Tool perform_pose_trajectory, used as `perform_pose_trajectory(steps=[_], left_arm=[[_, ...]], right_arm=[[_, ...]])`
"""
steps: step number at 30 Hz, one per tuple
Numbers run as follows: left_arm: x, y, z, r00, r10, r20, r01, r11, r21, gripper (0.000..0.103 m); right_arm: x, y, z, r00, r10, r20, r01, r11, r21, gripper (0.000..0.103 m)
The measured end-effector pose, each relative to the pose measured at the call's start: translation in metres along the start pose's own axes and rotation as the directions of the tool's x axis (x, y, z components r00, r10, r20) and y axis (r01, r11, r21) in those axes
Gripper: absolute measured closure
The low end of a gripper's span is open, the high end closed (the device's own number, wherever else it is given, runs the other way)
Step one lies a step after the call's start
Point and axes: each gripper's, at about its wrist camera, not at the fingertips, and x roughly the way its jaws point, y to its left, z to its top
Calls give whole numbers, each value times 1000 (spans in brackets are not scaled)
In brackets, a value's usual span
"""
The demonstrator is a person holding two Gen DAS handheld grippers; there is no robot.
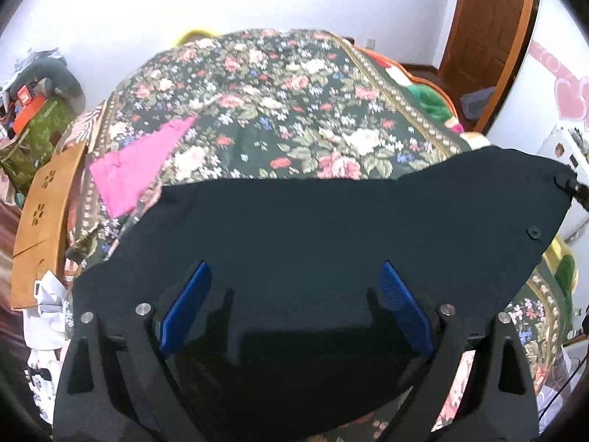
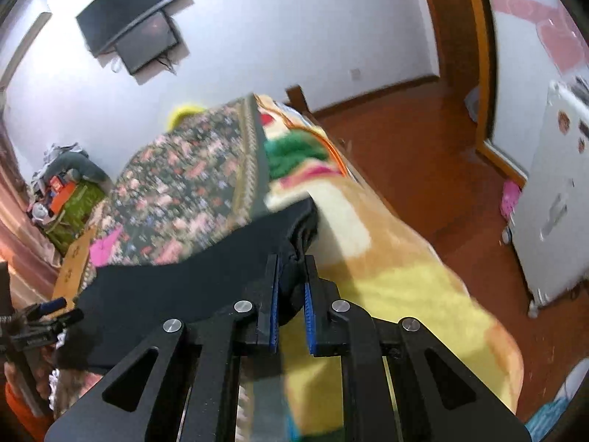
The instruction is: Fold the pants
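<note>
1. The pants [image 1: 331, 235], dark and nearly black, lay spread across the near end of the bed, on top of the floral bedspread [image 1: 279, 103].
2. One bunched end of the pants [image 2: 294, 258] reached the edge of the bedspread, beside a yellow and green blanket [image 2: 371, 254] that hung down the side of the bed.
3. The right gripper [image 2: 292, 291] had its blue-padded fingers drawn close together, pinching that bunched end of the pants between them.
4. The left gripper [image 1: 296, 294] stood with its fingers spread wide above the flat middle of the pants; nothing lay between the blue pads [image 1: 186, 305].
5. A pink cloth [image 1: 136, 165] lay on the bedspread just beyond the pants, toward the side of the bed away from the blanket.
6. A tan cardboard piece [image 1: 42, 221] with flower-shaped cutouts sat at that same edge of the bed.
7. Beyond the far end of the bed, a dark screen [image 2: 129, 33] was mounted on the white wall.
8. A wooden door frame [image 2: 464, 48] and a red-brown floor [image 2: 423, 169] lay past the blanket side of the bed.
</note>
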Motion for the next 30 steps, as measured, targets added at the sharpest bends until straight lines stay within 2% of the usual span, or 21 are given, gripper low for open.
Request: perform_pose_trajectory(steps=[7, 12, 16, 19, 24, 30], left_arm=[[-30, 27, -2, 997, 4, 77, 1, 998, -63, 9], [-46, 56, -11, 994, 16, 111, -1, 992, -128, 9], [-54, 78, -19, 991, 41, 125, -20, 985, -171, 9], [-60, 96, -26, 990, 53, 127, -26, 978, -209, 9], [-67, 123, -41, 990, 77, 117, -42, 962, -271, 9], [-72, 143, -56, 989, 104, 108, -65, 946, -317, 9]], right_arm=[[-12, 66, 42, 990, 124, 73, -116, 987, -111, 93], [-9, 123, 60, 974, 216, 70, -198, 959, -203, 94], [3, 168, 61, 958, 282, 45, -261, 930, -257, 94], [19, 199, 56, 942, 334, -1, -322, 907, -272, 94], [59, 256, 29, 907, 395, -145, -421, 857, -298, 94], [94, 294, -30, 858, 382, -344, -495, 795, -350, 94]])
